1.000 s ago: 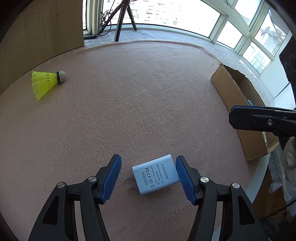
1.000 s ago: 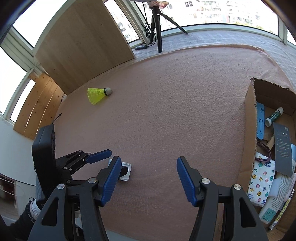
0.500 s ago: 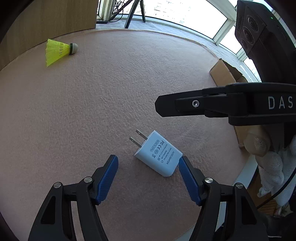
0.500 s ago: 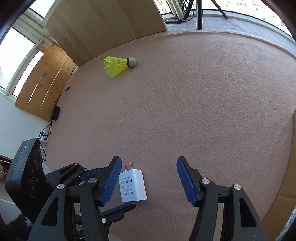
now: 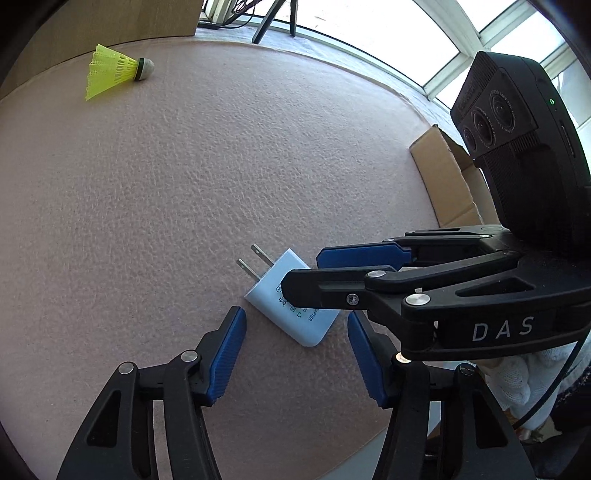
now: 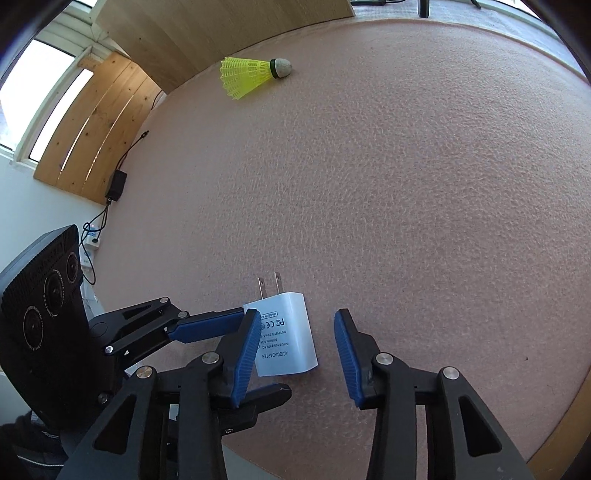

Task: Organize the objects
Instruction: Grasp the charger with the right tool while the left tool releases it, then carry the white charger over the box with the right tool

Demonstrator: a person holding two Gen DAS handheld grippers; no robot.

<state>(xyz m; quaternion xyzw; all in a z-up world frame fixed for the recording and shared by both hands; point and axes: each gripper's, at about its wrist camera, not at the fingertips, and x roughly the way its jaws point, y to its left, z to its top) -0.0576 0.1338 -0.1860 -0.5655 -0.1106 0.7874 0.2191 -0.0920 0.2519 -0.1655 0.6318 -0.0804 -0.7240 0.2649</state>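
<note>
A white plug adapter lies flat on the pink mat, prongs pointing away from me. My right gripper straddles it and its jaws are closing. The left pad sits at the adapter's edge, while a gap shows on the other side. In the left wrist view the adapter has its near corner between the tips of my left gripper, whose jaws are also closing without touching it. The right gripper crosses in from the right, over the adapter. A yellow shuttlecock lies far off at the back left.
An open cardboard box stands at the right edge of the mat. Wooden boards lean behind the mat, with a tripod by the windows. The mat's near edge runs just behind both grippers.
The right gripper has come down from the right over the adapter and its jaws have narrowed around it. The left gripper's jaws have narrowed a little. The shuttlecock has not moved.
</note>
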